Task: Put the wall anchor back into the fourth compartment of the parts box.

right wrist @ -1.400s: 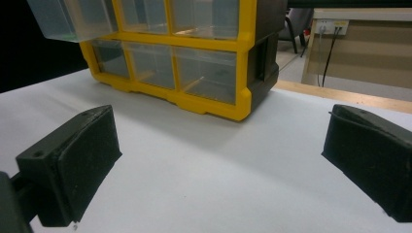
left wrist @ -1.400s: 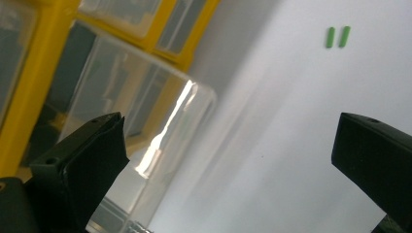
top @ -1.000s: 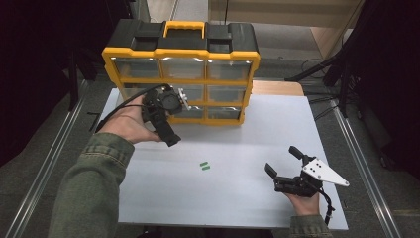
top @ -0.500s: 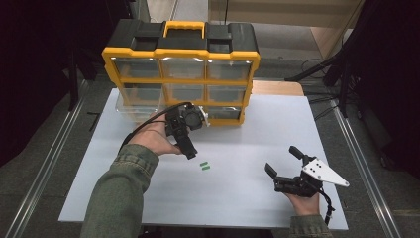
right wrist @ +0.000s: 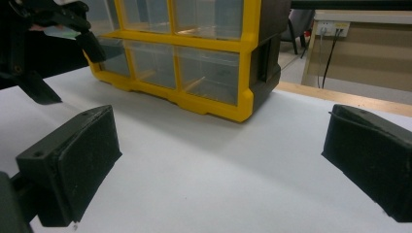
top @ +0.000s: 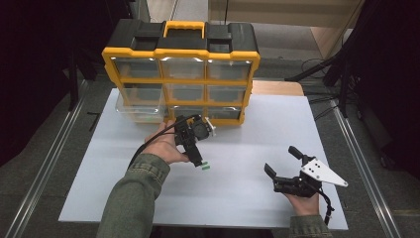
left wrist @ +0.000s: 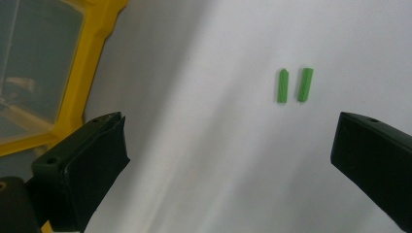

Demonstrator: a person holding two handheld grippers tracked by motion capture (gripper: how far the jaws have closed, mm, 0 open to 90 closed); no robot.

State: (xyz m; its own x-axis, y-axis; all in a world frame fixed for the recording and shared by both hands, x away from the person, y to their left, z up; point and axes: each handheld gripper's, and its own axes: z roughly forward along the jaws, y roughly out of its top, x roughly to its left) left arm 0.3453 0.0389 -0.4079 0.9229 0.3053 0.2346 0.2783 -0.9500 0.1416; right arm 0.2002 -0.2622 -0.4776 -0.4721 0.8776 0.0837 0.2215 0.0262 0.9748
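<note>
your left gripper (top: 198, 159) hangs over the two green plugs (left wrist: 294, 85) lying side by side on the white bench (top: 247, 148), jaws spread to straddle them (likely a pickup); your right gripper (top: 280, 166) rests aside, jaws spread, empty.

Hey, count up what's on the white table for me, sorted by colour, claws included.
Green: 2, the small plugs and.
Yellow and black: 1, the drawer organizer.
Black: 2, the left claw and right claw, both open.
Total: 5.
</note>
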